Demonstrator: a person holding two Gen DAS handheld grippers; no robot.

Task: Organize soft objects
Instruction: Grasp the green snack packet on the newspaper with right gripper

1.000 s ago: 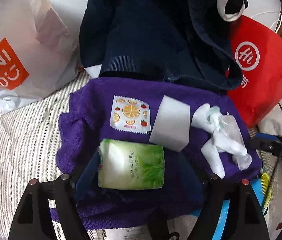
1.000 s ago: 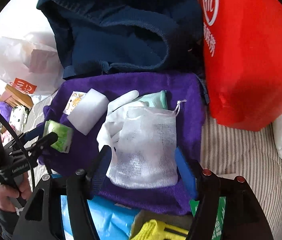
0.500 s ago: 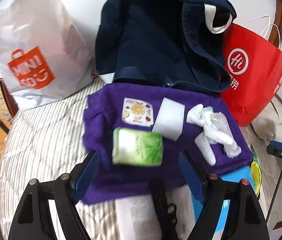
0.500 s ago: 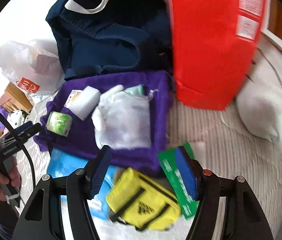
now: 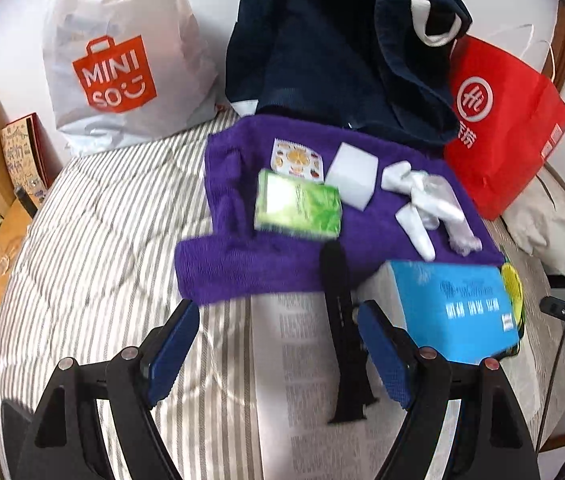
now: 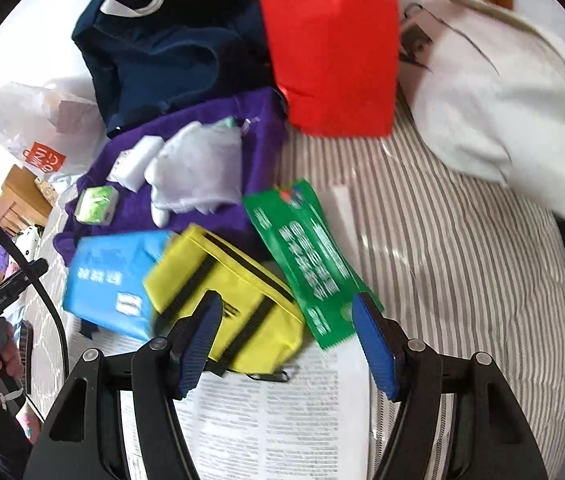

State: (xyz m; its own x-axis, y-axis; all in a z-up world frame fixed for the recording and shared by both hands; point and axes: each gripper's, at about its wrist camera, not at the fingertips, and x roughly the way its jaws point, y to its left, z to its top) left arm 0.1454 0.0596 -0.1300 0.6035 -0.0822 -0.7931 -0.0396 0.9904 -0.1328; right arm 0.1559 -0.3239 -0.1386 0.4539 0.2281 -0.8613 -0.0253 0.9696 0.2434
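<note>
A purple towel (image 5: 242, 264) lies on the striped bed and carries a green tissue pack (image 5: 298, 210), a fruit-print sachet (image 5: 297, 159), a white sponge block (image 5: 352, 176) and a white mesh bag with cloth (image 5: 426, 204). My left gripper (image 5: 278, 344) is open and empty, held back from the towel's near edge. My right gripper (image 6: 286, 340) is open and empty over a yellow pouch (image 6: 226, 300). The towel (image 6: 258, 152), the mesh bag (image 6: 198, 172) and the tissue pack (image 6: 96, 204) also show in the right wrist view.
A blue pack (image 5: 454, 308) (image 6: 110, 280), a green packet (image 6: 306, 256), a black strap (image 5: 342, 344) and a printed sheet (image 6: 266, 420) lie near the towel. A navy bag (image 5: 342, 52), red bag (image 5: 498, 120), white Miniso bag (image 5: 118, 64) and cream pillow (image 6: 502, 100) stand around.
Both grippers have pulled back and away from the towel. The left one has let go of the green tissue pack, which now rests on the towel. The right has swung right over the yellow pouch.
</note>
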